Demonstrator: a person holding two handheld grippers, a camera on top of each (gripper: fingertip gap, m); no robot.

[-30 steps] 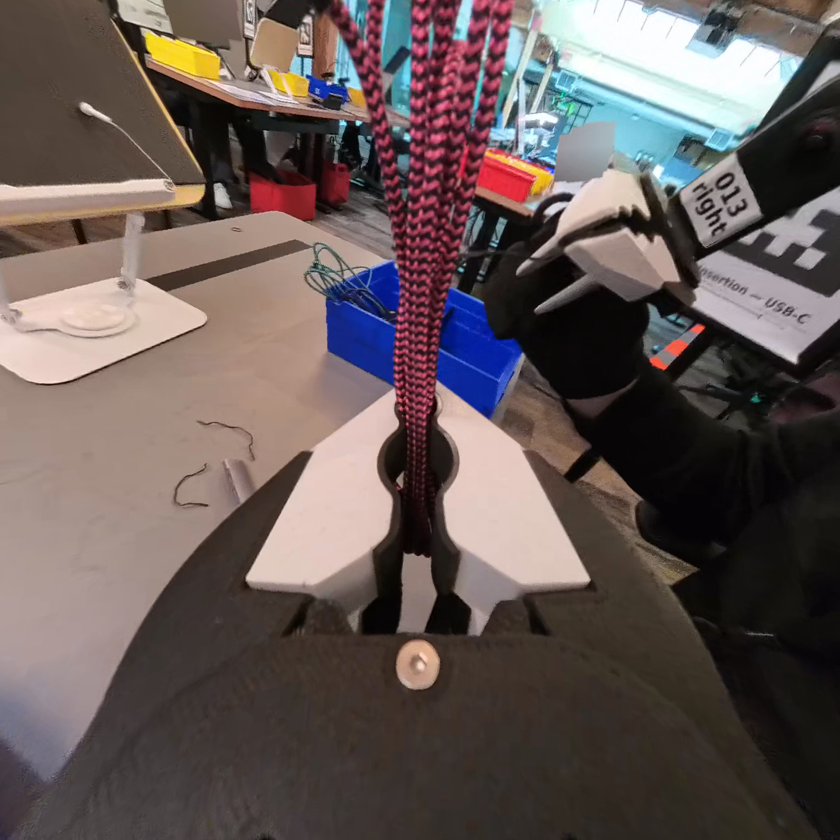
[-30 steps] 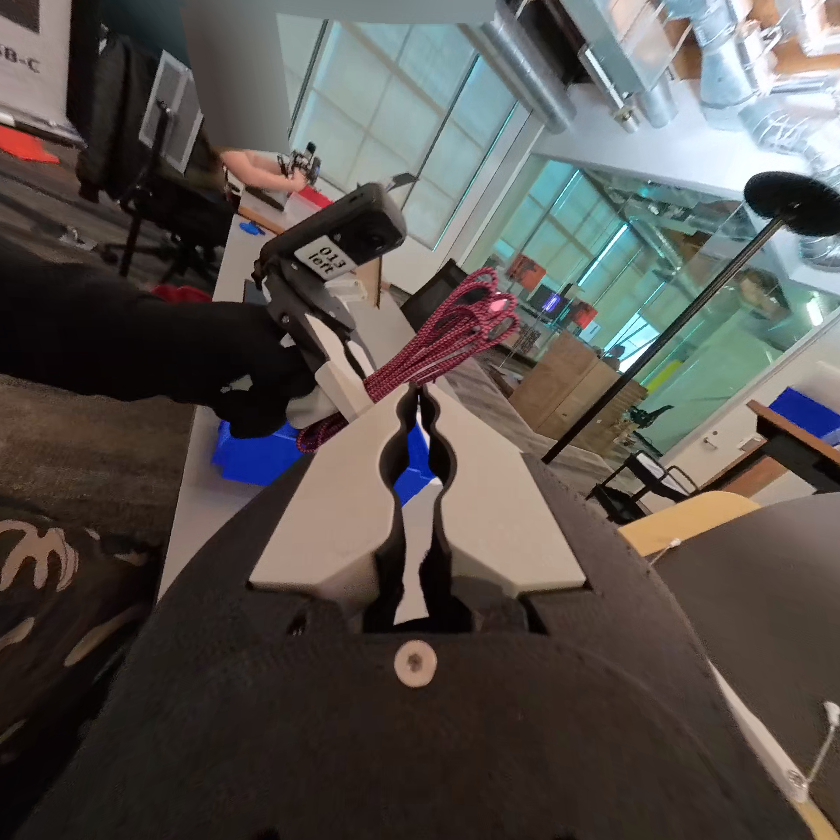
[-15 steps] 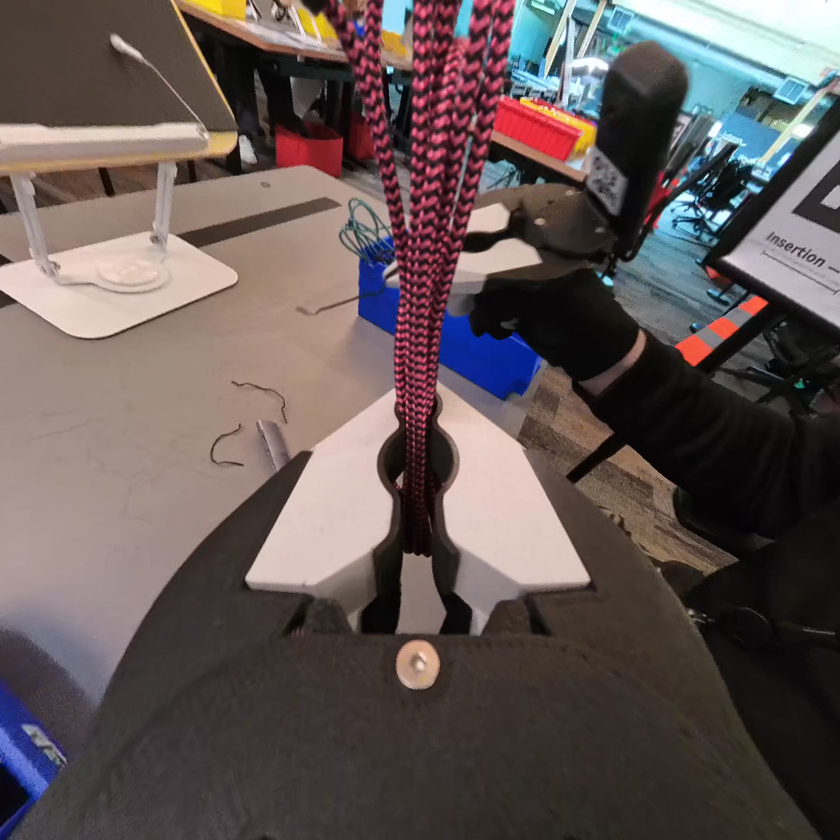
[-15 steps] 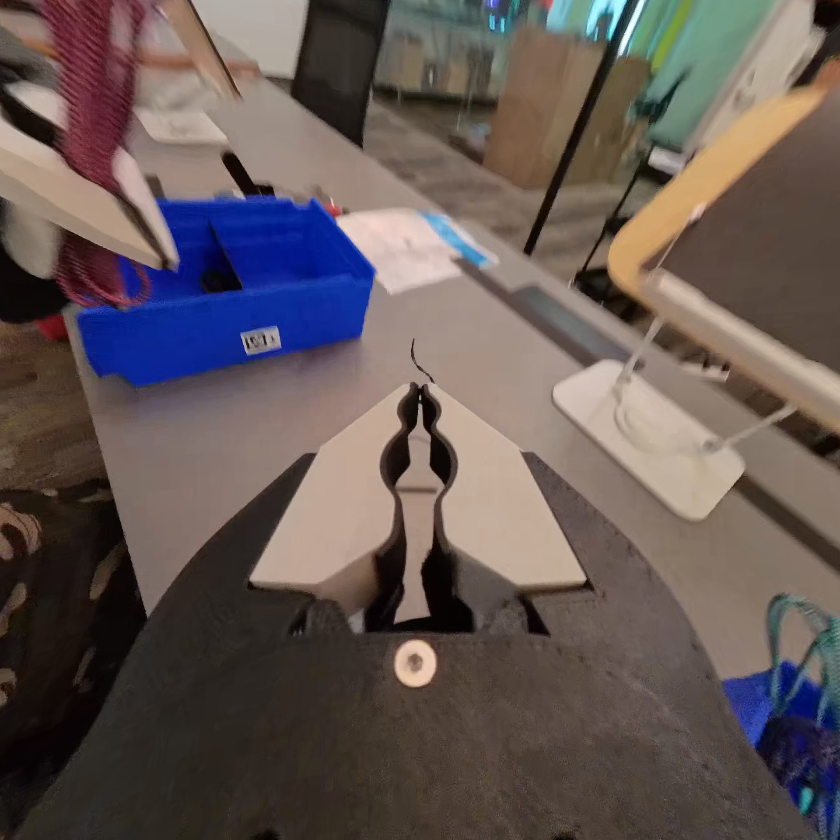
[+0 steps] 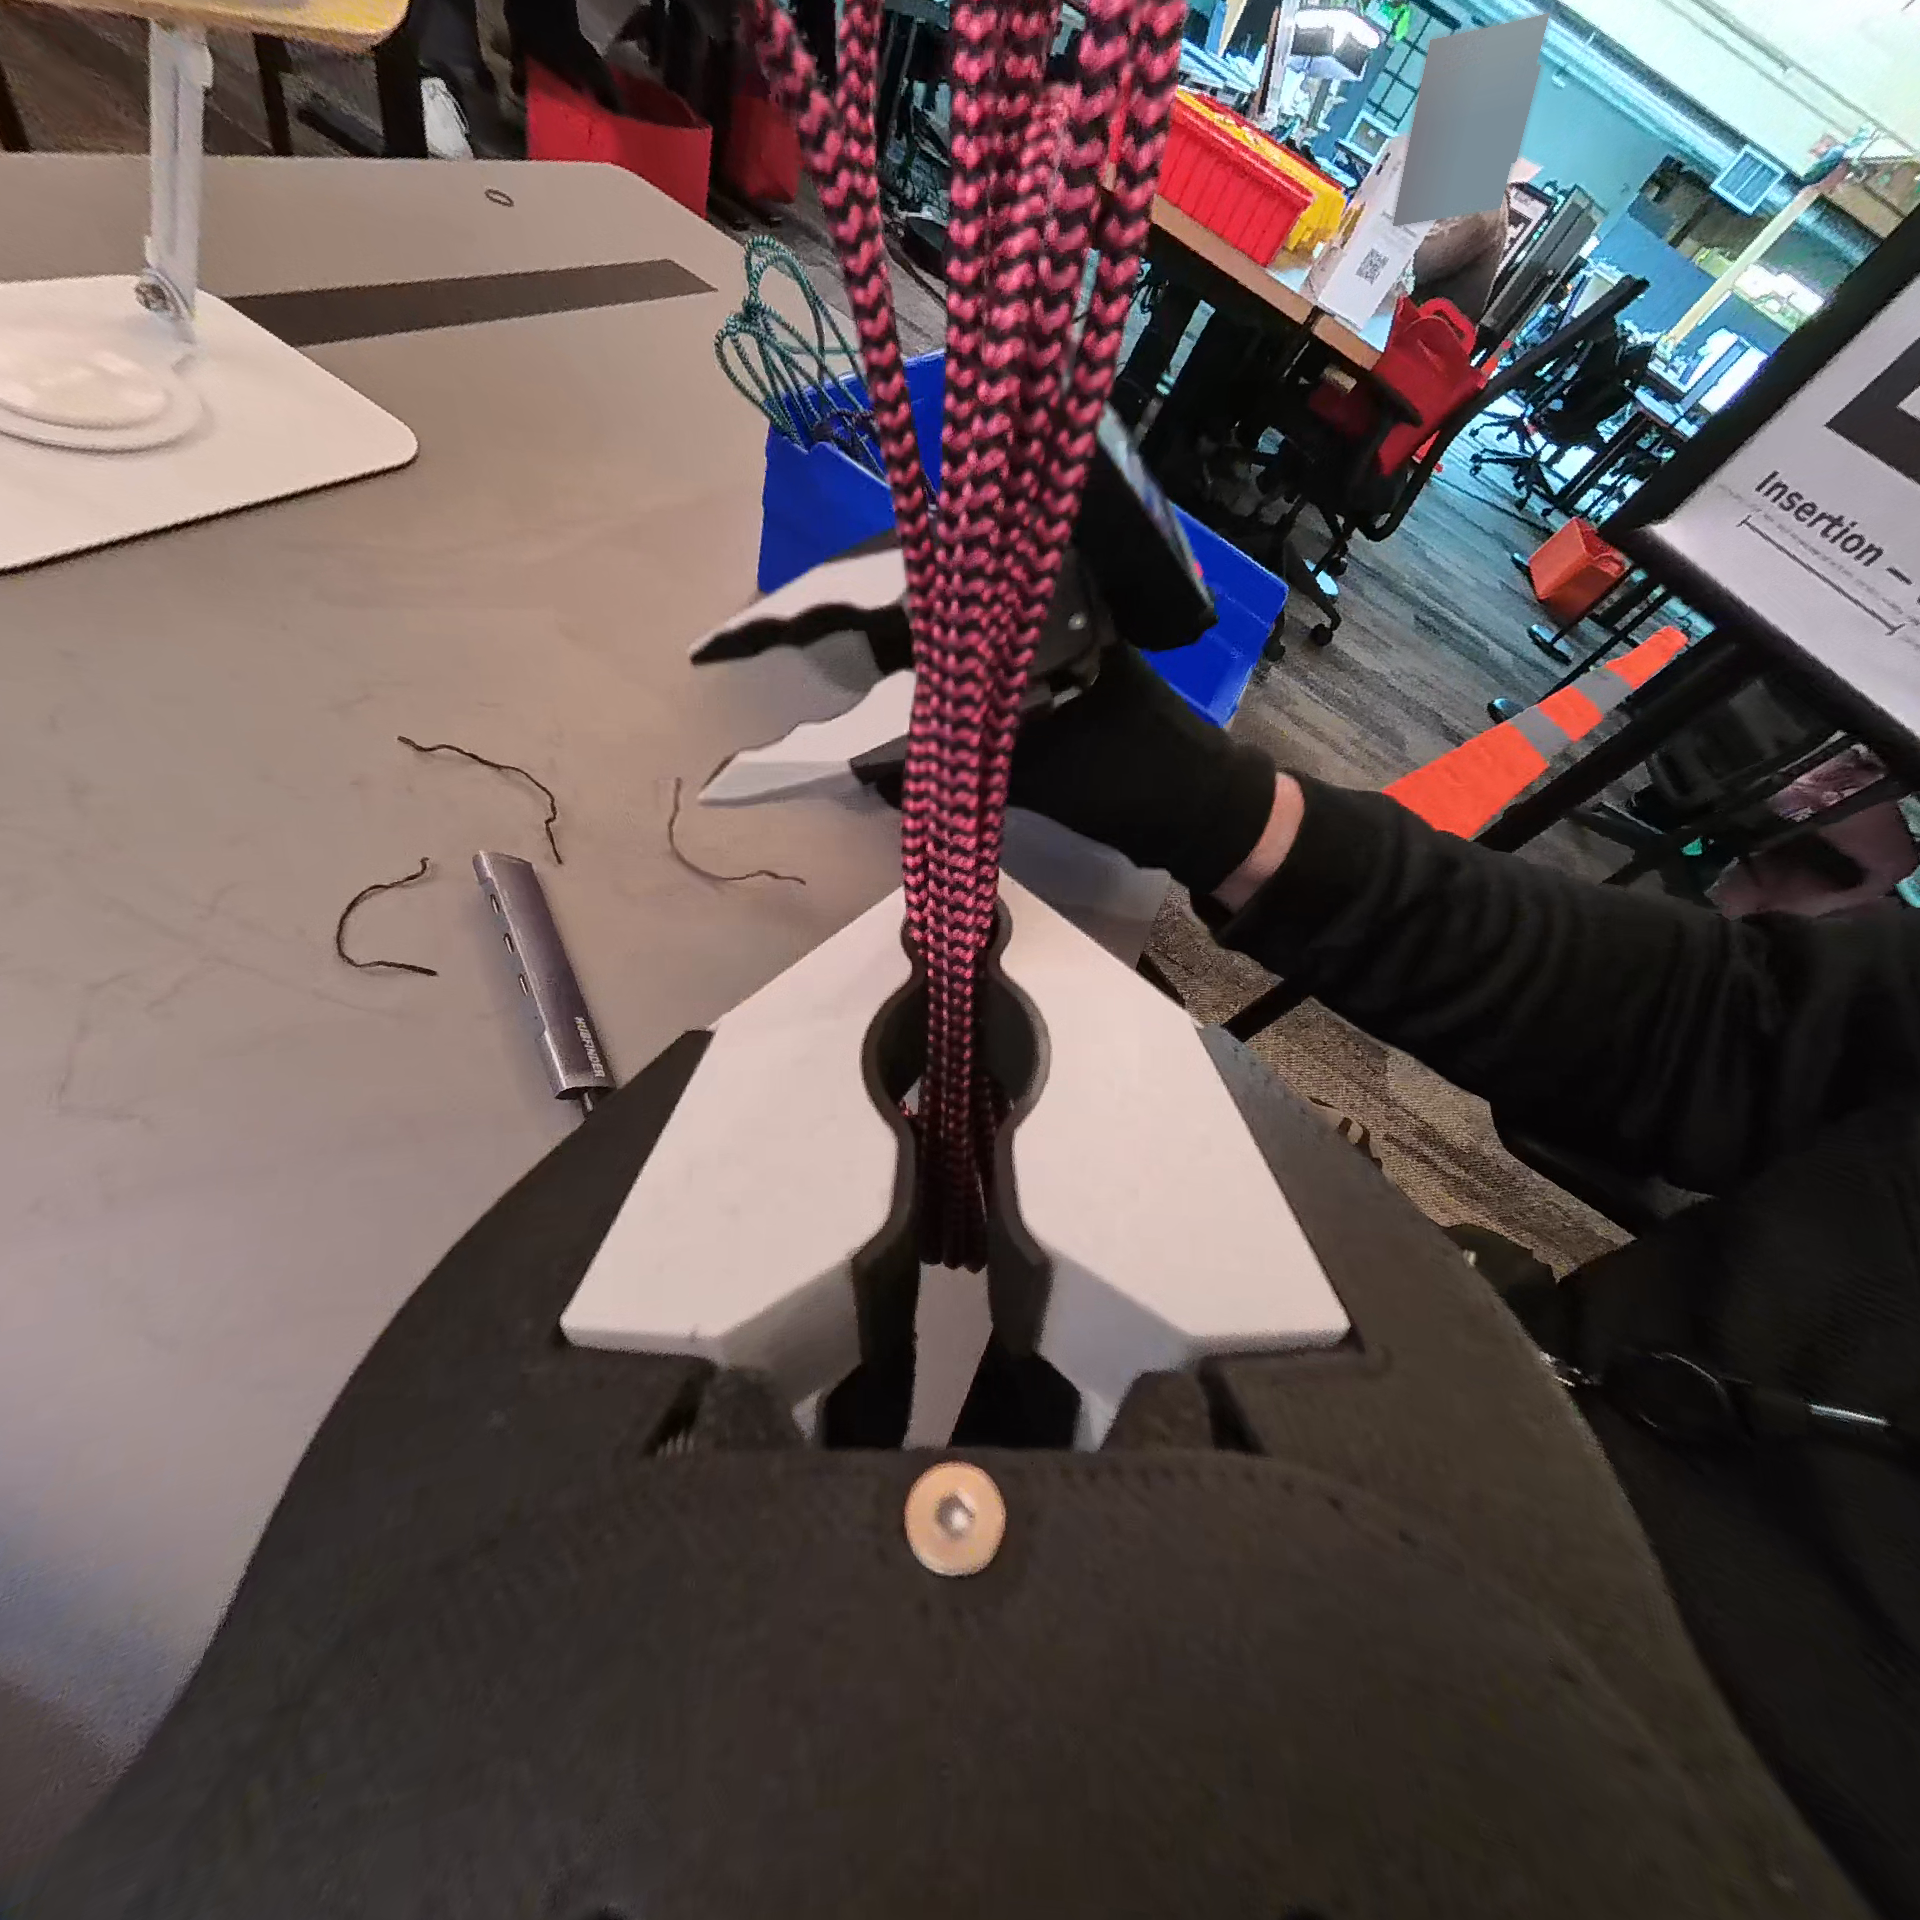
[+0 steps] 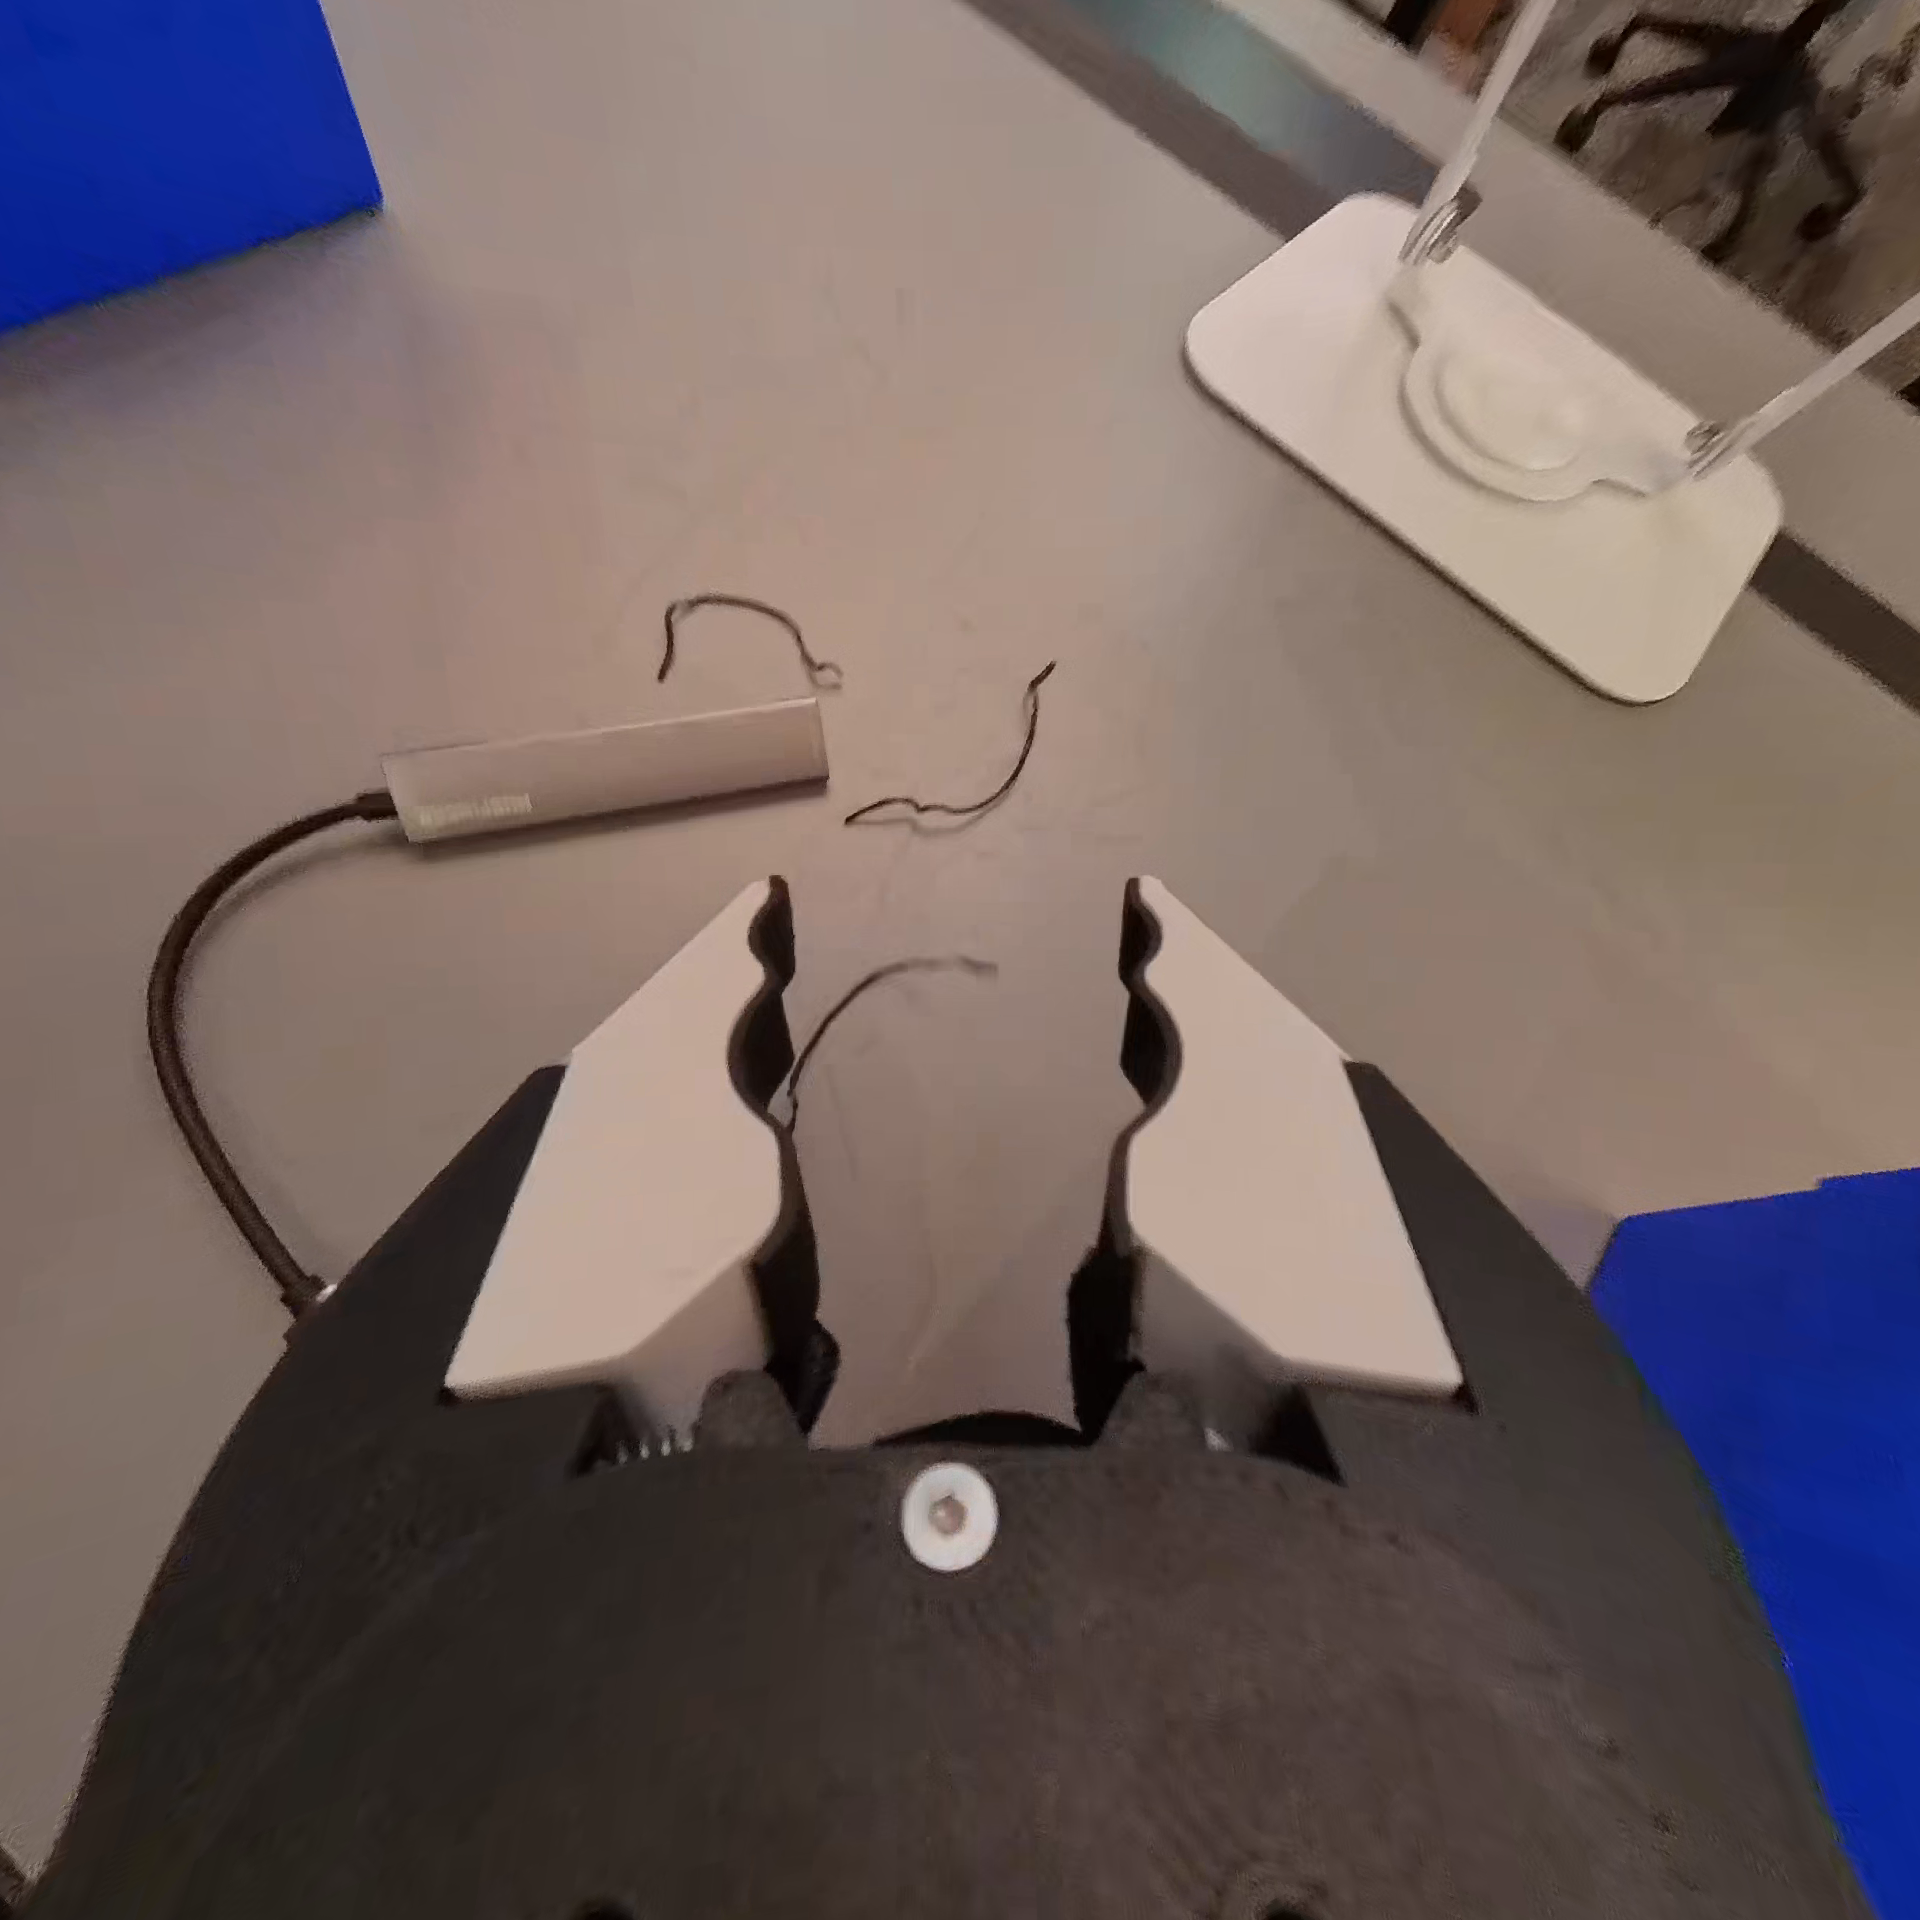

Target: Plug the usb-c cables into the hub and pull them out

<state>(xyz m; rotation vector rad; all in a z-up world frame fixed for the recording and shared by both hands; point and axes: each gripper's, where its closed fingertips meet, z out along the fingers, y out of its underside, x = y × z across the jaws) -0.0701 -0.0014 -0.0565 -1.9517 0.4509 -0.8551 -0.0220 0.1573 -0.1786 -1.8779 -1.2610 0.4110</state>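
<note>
Grey table [image 6: 1039, 416], L tool [image 5: 954, 935] clamping cables [image 5: 987, 416], R tool [image 6: 954, 883] agape nr hub [image 6: 613, 764]

Our left gripper [image 5: 954, 935]: white fingers closed together, pointing up and forward. Our right gripper [image 6: 954, 894]: fingers spread wide, angled downward; in the left wrist view it shows sideways, fingers apart, held by our black-gloved right hand [image 5: 1143, 769], black sleeve behind.
</note>
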